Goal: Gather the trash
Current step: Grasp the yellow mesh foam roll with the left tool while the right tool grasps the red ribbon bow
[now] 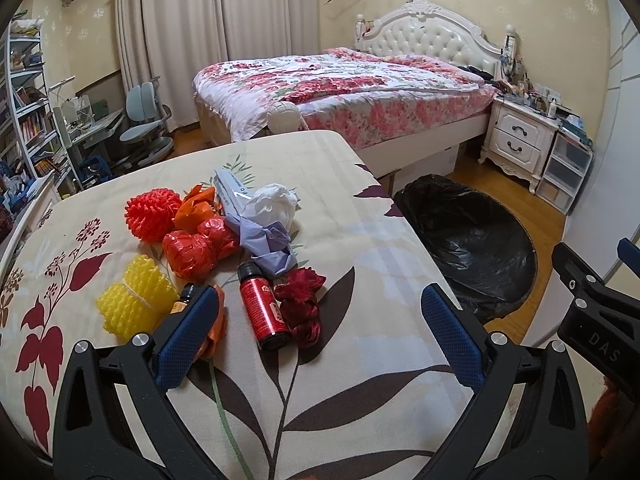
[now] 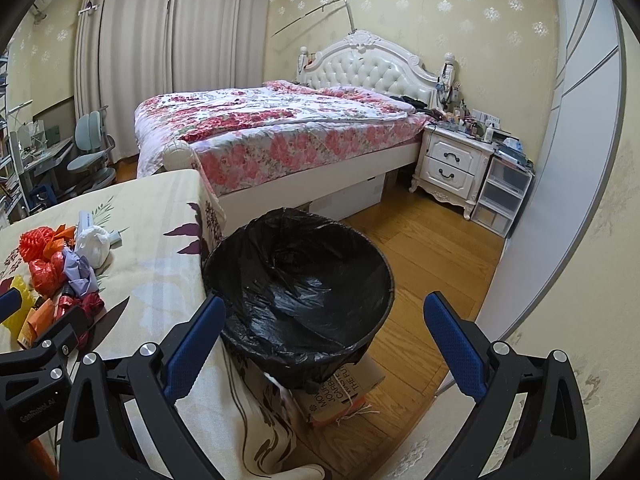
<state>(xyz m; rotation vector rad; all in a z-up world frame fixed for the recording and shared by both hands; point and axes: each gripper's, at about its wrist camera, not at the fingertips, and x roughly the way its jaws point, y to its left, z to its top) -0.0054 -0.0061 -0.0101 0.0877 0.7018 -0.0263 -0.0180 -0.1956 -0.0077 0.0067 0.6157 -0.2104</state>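
A heap of trash lies on the floral tablecloth (image 1: 340, 364): a red foam net (image 1: 153, 213), red plastic bags (image 1: 194, 251), yellow foam nets (image 1: 136, 298), a lilac glove (image 1: 269, 246), a white bag (image 1: 271, 204), a red bottle (image 1: 262, 306) and a dark red ribbon (image 1: 301, 304). My left gripper (image 1: 320, 340) is open and empty, just in front of the bottle. A bin with a black liner (image 2: 300, 276) stands off the table's right edge. My right gripper (image 2: 324, 344) is open and empty above the bin's near rim. The heap also shows in the right wrist view (image 2: 64, 264).
The bin rests on a cardboard box (image 2: 340, 392) on the wooden floor. A bed with a floral quilt (image 1: 340, 88) stands behind the table, a white nightstand (image 1: 520, 136) to its right. A desk and chair (image 1: 140, 128) are at the far left.
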